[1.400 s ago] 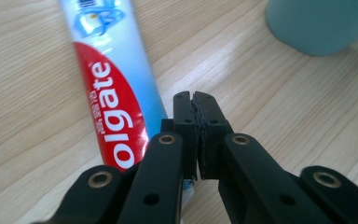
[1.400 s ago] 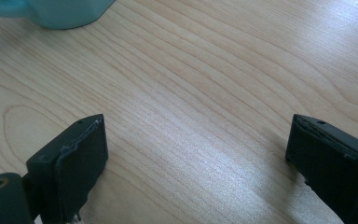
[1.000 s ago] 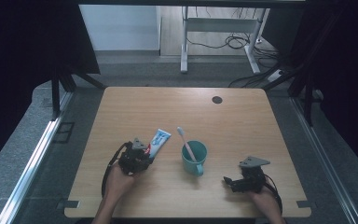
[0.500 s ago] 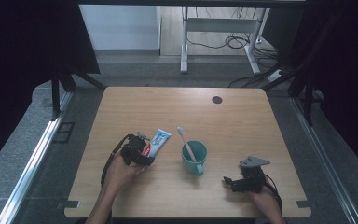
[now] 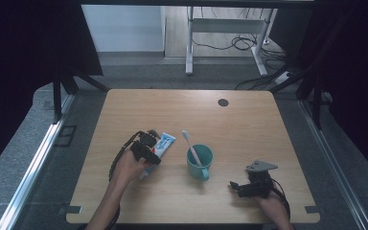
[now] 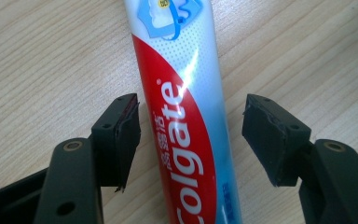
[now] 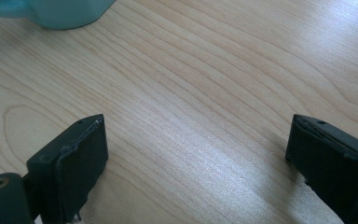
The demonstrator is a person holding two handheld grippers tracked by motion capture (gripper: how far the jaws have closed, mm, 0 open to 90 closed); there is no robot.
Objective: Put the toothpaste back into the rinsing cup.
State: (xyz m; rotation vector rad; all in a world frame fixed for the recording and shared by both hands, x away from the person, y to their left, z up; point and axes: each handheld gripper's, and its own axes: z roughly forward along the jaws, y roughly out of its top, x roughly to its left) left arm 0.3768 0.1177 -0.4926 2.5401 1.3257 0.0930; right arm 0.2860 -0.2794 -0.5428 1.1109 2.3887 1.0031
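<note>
A red, white and blue toothpaste tube [image 5: 164, 142] [image 6: 186, 116] lies flat on the wooden table [image 5: 249, 124]. My left gripper [image 5: 149, 146] [image 6: 191, 135] sits low over it and is open. Its jaws have just been opening, and the tube lies between them with a gap on each side. A teal cup [image 5: 200, 160] [image 7: 60, 11] stands to the right with a pink toothbrush [image 5: 190, 143] leaning in it. My right gripper [image 5: 235, 187] [image 7: 196, 154] rests near the front right of the table, open, with bare wood between its jaws.
A small black disc [image 5: 223, 102] is set in the table's far side. Dark curtains and metal frame legs stand off the table's left and right edges. Cables trail from both grippers toward the front edge.
My left hand has moved forward, away from the front edge, along the toothpaste tube. The right hand, the cup and the toothbrush have stayed where they were.
</note>
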